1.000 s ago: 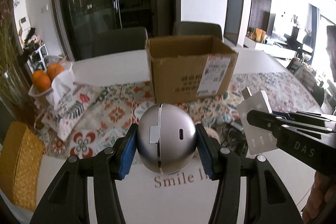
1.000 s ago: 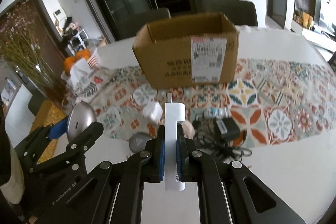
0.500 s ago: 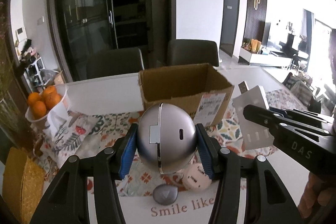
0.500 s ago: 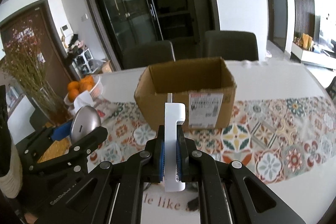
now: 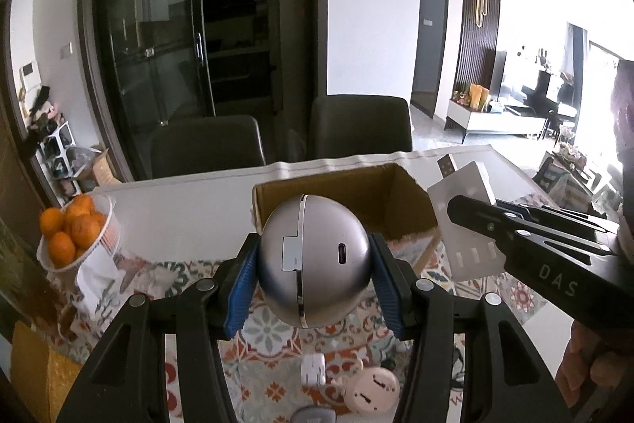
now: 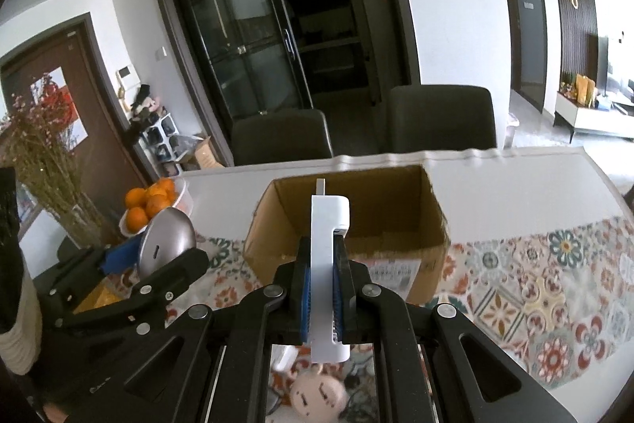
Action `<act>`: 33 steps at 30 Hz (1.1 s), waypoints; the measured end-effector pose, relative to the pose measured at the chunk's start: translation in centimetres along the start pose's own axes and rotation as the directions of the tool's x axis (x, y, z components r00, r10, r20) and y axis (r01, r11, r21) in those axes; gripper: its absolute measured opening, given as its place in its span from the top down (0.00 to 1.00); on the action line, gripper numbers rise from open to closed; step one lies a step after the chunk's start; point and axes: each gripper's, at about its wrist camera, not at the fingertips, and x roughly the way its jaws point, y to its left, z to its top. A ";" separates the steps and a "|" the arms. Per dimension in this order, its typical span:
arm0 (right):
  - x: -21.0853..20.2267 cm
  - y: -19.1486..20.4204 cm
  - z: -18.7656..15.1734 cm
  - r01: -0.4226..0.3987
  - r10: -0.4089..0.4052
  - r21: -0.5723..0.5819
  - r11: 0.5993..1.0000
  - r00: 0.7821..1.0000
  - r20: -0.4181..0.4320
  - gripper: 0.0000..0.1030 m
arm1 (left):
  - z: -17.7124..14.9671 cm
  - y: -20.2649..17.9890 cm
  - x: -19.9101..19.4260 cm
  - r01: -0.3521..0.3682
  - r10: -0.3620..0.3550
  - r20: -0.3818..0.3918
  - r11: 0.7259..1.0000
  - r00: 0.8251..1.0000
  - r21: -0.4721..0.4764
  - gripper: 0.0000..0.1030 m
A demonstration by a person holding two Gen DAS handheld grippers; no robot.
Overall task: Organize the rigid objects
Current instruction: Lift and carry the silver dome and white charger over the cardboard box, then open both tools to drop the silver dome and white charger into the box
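My left gripper [image 5: 313,266] pinches a silver ball-shaped gadget [image 5: 313,264] and my right gripper [image 6: 325,288] pinches a white adapter [image 6: 329,276] edge-on, both raised above the tabletop [image 6: 515,177], the open cardboard box [image 6: 396,201] at twelve o'clock, likely for dropping in.

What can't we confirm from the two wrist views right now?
- Cardboard box floor: both views, hidden by the near wall and the held items.
- Box label: right wrist, cut off by the right claw and white charger; text too small.
- Grey object: left wrist, cropped by the bottom edge.
- Silver round device underside: left wrist, faces away, left claw covers its sides.
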 end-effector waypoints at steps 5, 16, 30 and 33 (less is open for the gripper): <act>1.8 -0.6 2.2 -0.010 0.010 0.003 1.000 1.000 -0.009 0.91 | 2.1 0.5 1.8 0.005 -0.005 -0.006 1.000 1.000 -0.005 0.49; 6.8 -2.5 5.0 -0.007 0.009 0.024 1.000 0.997 -0.081 0.91 | 4.7 0.6 6.5 -0.006 0.006 -0.074 1.000 0.997 -0.005 0.49; 14.3 -5.7 5.5 0.020 0.003 0.083 0.996 0.963 -0.270 0.91 | 4.7 1.2 14.2 0.014 -0.024 -0.267 0.999 0.963 -0.041 0.49; 15.5 -6.3 5.4 0.036 -0.008 0.087 0.996 0.953 -0.302 0.91 | 4.4 1.1 15.4 0.013 -0.024 -0.297 0.999 0.955 -0.038 0.49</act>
